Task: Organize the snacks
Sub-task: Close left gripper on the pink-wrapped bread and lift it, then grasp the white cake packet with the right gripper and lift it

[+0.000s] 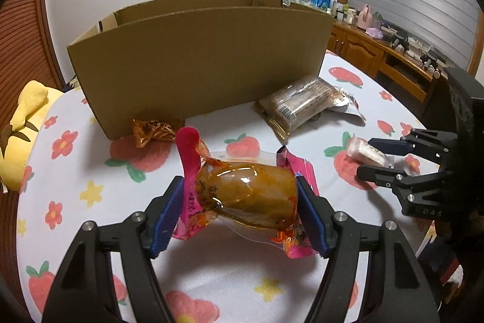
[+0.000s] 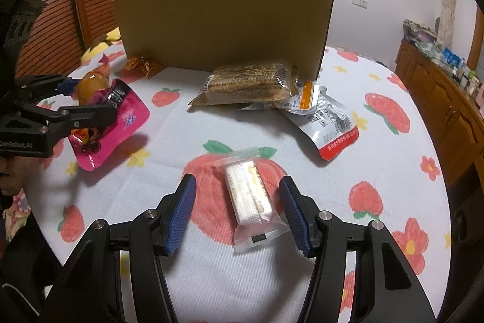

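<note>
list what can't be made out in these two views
- Inside of the cardboard box: both views, hidden by its tall front wall.
- Silver pouch: its front part lies under the brown wafer pack.
- Small wrapped biscuit print: too small, right wrist view.
- Counter items: tiny, left wrist view.

The right hand-held gripper (image 2: 239, 214) hangs over the desk (image 2: 393, 171) with its blue-padded fingers (image 2: 181, 214) spread apart on either side of a small clear-wrapped white snack (image 2: 249, 194), which lies flat on the strawberry-print cloth (image 2: 169, 141). At the left edge, the left hand-held gripper (image 2: 87, 99) is clamped on a pink pouch (image 2: 121, 123) lifted above the cloth. Farther back, a brown cracker pack (image 2: 248, 82) lies partly on a white and red packet (image 2: 329, 123) before a tall cardboard box (image 2: 224, 23), with a small orange-gold wrapper (image 2: 142, 64) at the box's left foot.
</note>
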Available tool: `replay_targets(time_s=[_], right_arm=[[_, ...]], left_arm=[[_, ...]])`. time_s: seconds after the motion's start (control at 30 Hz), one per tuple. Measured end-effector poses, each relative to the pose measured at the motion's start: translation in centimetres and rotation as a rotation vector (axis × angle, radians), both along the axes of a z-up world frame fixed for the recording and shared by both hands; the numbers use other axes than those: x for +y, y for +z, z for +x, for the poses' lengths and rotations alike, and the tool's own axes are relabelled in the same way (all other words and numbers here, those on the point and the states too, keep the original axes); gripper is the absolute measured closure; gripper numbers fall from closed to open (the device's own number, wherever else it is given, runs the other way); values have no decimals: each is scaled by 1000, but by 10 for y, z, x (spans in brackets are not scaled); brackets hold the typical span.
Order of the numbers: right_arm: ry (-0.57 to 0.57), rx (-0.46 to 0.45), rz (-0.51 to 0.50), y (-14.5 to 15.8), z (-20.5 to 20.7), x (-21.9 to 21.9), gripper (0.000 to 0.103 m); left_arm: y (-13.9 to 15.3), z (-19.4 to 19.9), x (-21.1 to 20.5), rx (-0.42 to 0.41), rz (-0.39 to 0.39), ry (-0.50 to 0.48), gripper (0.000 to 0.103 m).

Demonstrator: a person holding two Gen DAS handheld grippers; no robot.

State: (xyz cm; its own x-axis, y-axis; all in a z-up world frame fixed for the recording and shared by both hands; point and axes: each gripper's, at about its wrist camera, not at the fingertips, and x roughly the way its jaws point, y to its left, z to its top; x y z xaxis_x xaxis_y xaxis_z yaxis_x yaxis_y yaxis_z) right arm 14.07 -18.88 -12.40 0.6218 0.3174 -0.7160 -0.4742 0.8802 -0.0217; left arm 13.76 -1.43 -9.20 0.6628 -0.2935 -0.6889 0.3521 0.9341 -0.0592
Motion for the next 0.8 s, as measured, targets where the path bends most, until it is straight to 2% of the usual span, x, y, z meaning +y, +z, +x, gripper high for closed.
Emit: replay_targets(time_s=[0.07, 0.1, 0.17, 0.37, 0.8], right_arm=[[-7, 5, 6, 1, 0, -3, 62], [-10, 4, 4, 1, -1, -4, 72], [-7, 4, -1, 3, -2, -5, 82], [-4, -12, 7, 11, -6, -8, 83], [6, -118, 39, 64, -12, -6, 83]], left_arm=[[4, -1, 0, -9, -7, 1, 32], [5, -2, 1, -13, -10, 2, 32], [9, -3, 2, -21, -16, 5, 32], [22, -5, 7, -46, -32, 16, 32], [52, -8, 15, -106, -30, 28, 32]])
